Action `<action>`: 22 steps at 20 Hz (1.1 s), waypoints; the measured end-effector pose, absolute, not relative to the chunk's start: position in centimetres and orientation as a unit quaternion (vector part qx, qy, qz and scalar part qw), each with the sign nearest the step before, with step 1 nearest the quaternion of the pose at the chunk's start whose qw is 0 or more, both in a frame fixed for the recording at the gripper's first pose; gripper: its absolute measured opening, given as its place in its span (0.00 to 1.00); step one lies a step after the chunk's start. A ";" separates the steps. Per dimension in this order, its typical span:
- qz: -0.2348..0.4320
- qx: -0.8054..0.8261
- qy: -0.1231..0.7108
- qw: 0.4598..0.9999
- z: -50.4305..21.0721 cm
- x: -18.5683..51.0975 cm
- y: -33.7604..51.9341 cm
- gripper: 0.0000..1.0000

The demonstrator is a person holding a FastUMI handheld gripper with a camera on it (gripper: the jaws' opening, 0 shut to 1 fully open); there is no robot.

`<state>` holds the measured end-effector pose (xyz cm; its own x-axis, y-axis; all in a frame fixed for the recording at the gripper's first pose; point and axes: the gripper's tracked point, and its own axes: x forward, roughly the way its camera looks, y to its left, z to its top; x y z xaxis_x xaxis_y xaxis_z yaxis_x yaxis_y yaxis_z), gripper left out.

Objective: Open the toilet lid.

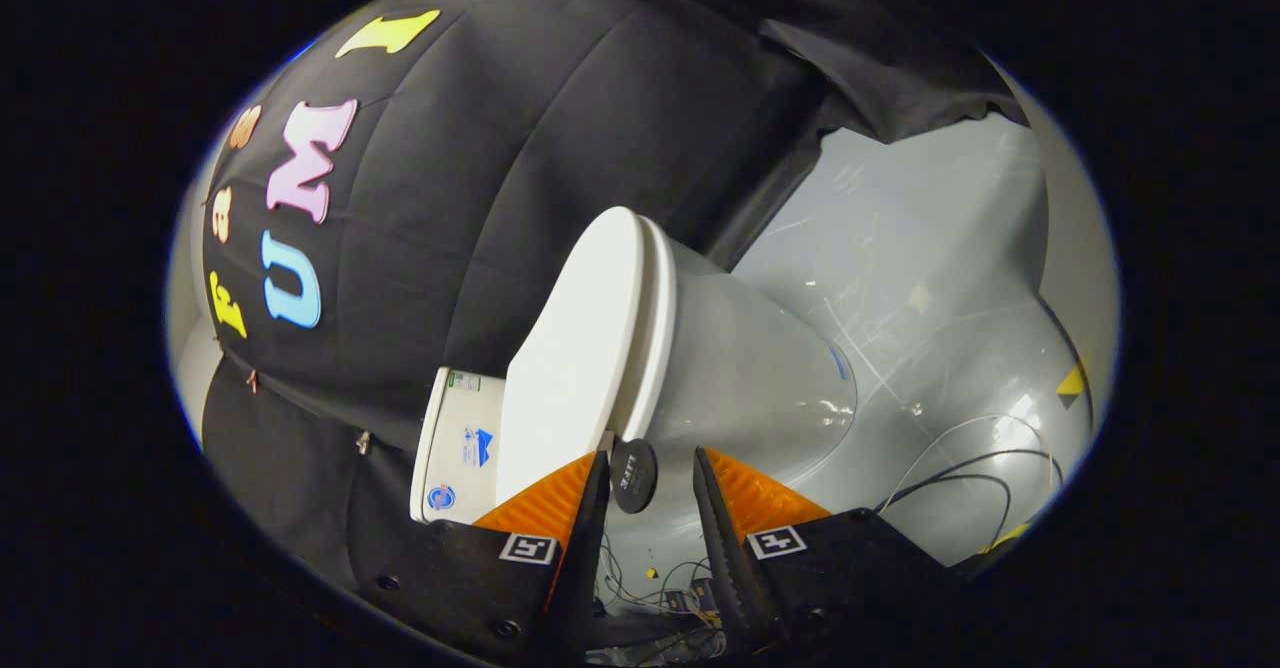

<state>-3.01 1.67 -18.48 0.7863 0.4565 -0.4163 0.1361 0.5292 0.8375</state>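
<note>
Fingers first, nearest of all: the gripper hangs with its two fingers parted by a moderate gap, and nothing is clamped between them. Off to the left of them sits the toilet's tank, its flat face carrying a few small stickers, with the booth's dark cloth wall behind. Moving right, the toilet lid is shut down on the seat, its broad white top turned toward the cloth, and its hinge end lies just ahead of the left fingertip. Right in the gap ahead of the fingers sits a small dark round disc, fixed where the lid's edge meets the bowl; it looks like a grip tab, though I can't be sure. Further right the bowl swells out, glossy, and beyond it grey floor with loose cables.

My read: this is the approach, lid not yet lifted. Next comes easing forward, catching the lid's edge or that disc between the fingers, then swinging the lid toward the tank.
</note>
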 end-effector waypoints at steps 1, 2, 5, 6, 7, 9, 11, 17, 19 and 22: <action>0.099 0.481 0.309 0.815 -18.6 -2.8 1.6 0.54; 0.095 0.488 0.305 0.812 -18.7 -2.4 1.7 0.46; 0.117 0.516 0.310 0.790 -18.2 -2.6 2.7 0.38; 0.122 0.520 0.313 0.785 -18.4 -2.6 3.2 0.38; 0.125 0.522 0.313 0.784 -18.6 -2.6 3.5 0.39; 0.127 0.510 0.322 0.788 -19.6 -2.2 4.2 0.38; 0.112 0.532 0.316 0.778 -19.6 -1.8 4.3 0.14; 0.106 0.568 0.304 0.758 -18.8 -2.3 3.4 0.09; 0.109 0.555 0.305 0.766 -19.1 -1.7 4.0 0.05; 0.099 0.524 0.312 0.786 -18.9 -1.8 4.2 0.05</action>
